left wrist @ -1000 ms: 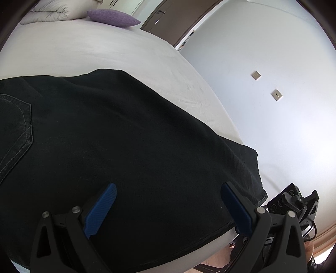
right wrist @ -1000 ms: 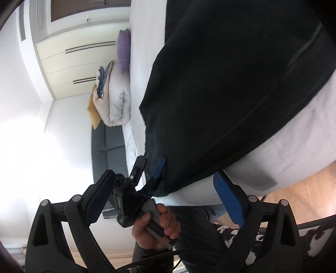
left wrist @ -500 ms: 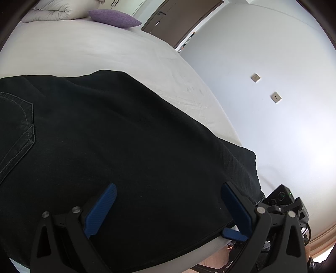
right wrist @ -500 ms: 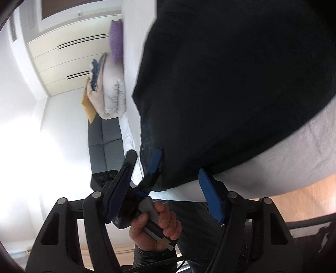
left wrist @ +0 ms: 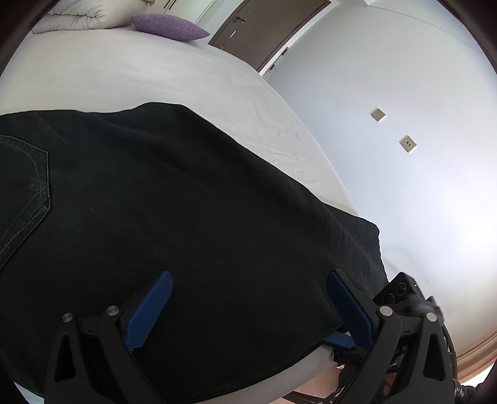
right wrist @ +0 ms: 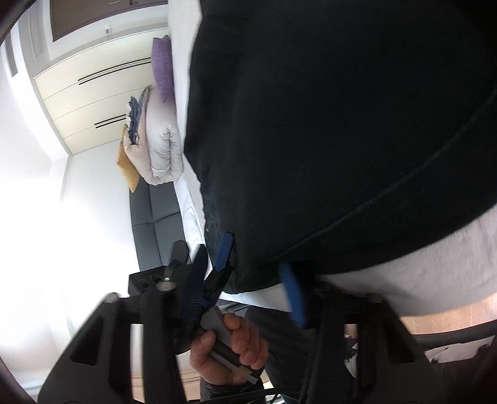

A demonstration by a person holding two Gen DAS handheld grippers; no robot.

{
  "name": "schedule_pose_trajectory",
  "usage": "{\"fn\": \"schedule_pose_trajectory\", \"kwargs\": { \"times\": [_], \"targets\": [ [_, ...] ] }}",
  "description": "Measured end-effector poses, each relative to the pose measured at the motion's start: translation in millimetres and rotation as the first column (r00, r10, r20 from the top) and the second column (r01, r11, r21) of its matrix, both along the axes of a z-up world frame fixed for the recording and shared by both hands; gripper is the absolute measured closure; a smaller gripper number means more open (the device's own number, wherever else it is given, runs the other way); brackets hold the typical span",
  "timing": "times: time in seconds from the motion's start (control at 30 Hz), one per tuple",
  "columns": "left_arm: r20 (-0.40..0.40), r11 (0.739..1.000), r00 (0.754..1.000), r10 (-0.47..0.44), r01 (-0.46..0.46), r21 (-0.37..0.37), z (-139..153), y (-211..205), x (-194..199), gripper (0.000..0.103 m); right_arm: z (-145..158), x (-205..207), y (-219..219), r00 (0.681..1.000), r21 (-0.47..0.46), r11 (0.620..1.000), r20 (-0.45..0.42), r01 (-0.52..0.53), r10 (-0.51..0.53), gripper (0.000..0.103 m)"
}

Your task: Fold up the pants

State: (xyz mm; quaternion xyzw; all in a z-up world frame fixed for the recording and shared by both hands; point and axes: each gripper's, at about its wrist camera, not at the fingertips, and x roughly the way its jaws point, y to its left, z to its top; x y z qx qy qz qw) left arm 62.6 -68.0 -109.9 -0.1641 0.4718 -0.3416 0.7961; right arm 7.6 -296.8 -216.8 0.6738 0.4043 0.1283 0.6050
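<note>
Black pants (right wrist: 326, 124) spread on white bed (right wrist: 419, 267), hem corner hanging over near edge. Right gripper (right wrist: 245, 286) jaws closing, blurred; hem corner betw. blue pads, contact unclear. Left gripper (right wrist: 214, 264) in person's hand (right wrist: 230, 351), just left of same corner, state not clear. Purple pillow (right wrist: 162, 68) + folded duvet (right wrist: 161, 146) at far end.

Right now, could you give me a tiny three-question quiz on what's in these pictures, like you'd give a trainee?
1. True or false: the black pants lie spread on the white bed.
2. Which colour is the pillow at the bed's far end? A green, B purple, C red.
3. Fill in: the left gripper has its blue fingers spread wide over the ____.

Key: 1 true. 2 B. 3 pants.
</note>
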Motion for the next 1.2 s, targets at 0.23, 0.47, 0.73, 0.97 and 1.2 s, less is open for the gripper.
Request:
{"fn": "schedule_pose_trajectory", "kwargs": {
  "times": [0.23, 0.47, 0.73, 0.97, 1.2],
  "targets": [
    [0.002, 1.000, 1.000, -0.001, 0.001, 0.001, 1.6, -3.1, -0.5, 0.002, -2.5, -5.3, 7.7, 1.000, 0.036, 0.999, -0.017, -0.003, 0.003, 0.072],
    [0.001, 1.000, 1.000, 0.000, 0.000, 0.003, 0.9, -6.8, -1.5, 0.002, -5.5, 0.6, 11.4, 0.999, 0.026, 0.999, -0.022, 0.024, -0.023, 0.072],
    [0.003, 1.000, 1.000, 0.003, -0.003, 0.002, 1.2, -6.7, -1.9, 0.002, -3.8, -2.2, 8.6, 0.998, 0.040, 0.997, 0.008, 0.059, -0.059, 0.078],
    [0.006, 1.000, 1.000, 0.002, -0.002, 0.011, 0.7, -8.6, -3.2, 0.002, 3.0, 0.2, 10.8, 1.000, -0.108, 0.994, -0.004, -0.010, 0.009, 0.099],
    [0.010, 1.000, 1.000, 0.001, -0.001, 0.013, 1.8, -11.6, -2.8, 0.002, 2.9, -3.7, 13.8, 0.998, -0.175, 0.983, 0.001, -0.056, 0.057, 0.100]
  ]
}}
